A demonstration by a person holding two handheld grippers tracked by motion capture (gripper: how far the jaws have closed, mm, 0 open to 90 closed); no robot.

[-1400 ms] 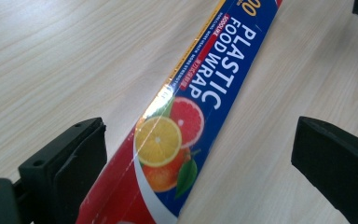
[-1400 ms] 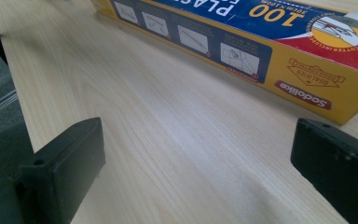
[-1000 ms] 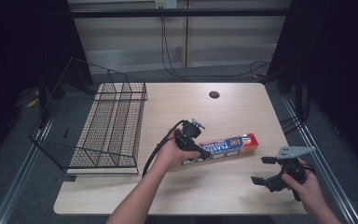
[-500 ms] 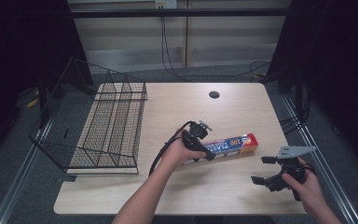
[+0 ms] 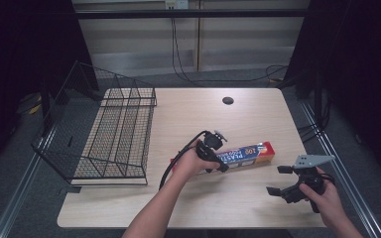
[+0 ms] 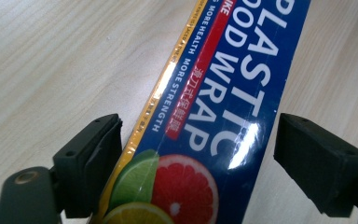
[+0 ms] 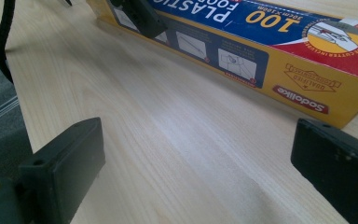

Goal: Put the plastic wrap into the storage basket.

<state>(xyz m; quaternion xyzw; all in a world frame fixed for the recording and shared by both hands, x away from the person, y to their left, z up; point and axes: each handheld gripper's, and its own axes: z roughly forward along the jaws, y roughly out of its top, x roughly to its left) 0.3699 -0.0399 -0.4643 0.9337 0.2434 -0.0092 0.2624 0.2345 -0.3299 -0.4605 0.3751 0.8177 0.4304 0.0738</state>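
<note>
One rigid, light, glossy plastic wrap box [image 6: 214, 116] lay between the closing left gripper [image 6: 198, 158]; right gripper [image 7: 200, 172], at 4 o'clock, stayed released.

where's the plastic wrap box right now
In the high view the plastic wrap box lies flat on the table, right of the wire basket, its left end between the left gripper jaws.
</note>
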